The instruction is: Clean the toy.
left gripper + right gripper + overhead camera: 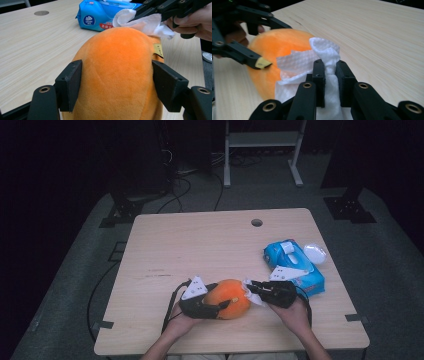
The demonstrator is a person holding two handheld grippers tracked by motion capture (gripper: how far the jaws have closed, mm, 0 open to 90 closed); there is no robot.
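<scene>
Two grippers at six o'clock, orange plush toy (229, 298) clamped by left gripper (220, 307), its base cut off, white wipe (322, 62) pinched by right gripper (329, 72), wipe's lower end hidden.

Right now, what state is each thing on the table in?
Orange plush toy: on the table, clamped at both sides by the left gripper.
White wipe: crumpled, pinched in the right gripper, lying against the toy.
Blue wipes pack: lying flat, flap raised.
</scene>
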